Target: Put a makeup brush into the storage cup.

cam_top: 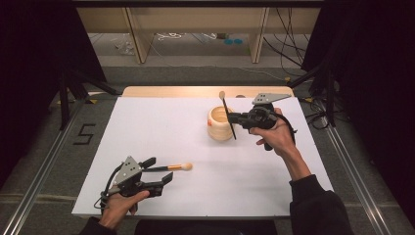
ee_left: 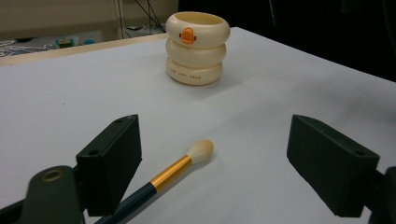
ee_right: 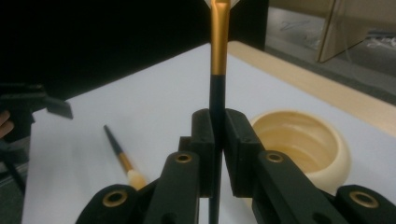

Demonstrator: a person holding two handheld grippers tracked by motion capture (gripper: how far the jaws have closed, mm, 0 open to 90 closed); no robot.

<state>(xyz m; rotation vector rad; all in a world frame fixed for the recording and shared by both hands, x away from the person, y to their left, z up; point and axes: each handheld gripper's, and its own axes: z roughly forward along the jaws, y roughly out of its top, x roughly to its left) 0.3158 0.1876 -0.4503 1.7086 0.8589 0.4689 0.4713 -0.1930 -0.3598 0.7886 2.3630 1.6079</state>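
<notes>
High view: cream holder (cam_top: 219,124) of three stacked rings, standing upright on the far right part of the white surface (cam_top: 161,127). Left gripper view: orange beak-like mark on the top ring, small lettering on the bottom ring, mouth open upward (ee_left: 198,47).

Held brush (ee_right: 218,70): dark handle, gold ferrule, pale tip; upright in the right gripper view, tilted slightly in the high view, just beside the holder's right rim, tip uppermost (cam_top: 226,115). Clamped at the dark handle between both jaws of the right claw (ee_right: 217,140), jaws drawn together on it. Right hand (cam_top: 274,134) wrapped around the gripper body, forearm in a dark sleeve entering from the lower right.

Second brush (cam_top: 173,167): same colouring, lying flat on the near left part of the surface, pale tip pointing right, well apart from the holder. Left claw (ee_left: 212,158) spread wide, handle end of this brush close by the left-hand jaw in the left gripper view; contact cannot be told. Left hand (cam_top: 122,203) gripping from below at the near edge.

White surface over a light wooden board. Beyond: grey floor, loose cables, wooden frame legs, dark drapes either side, a "5" marked on the floor at left.
</notes>
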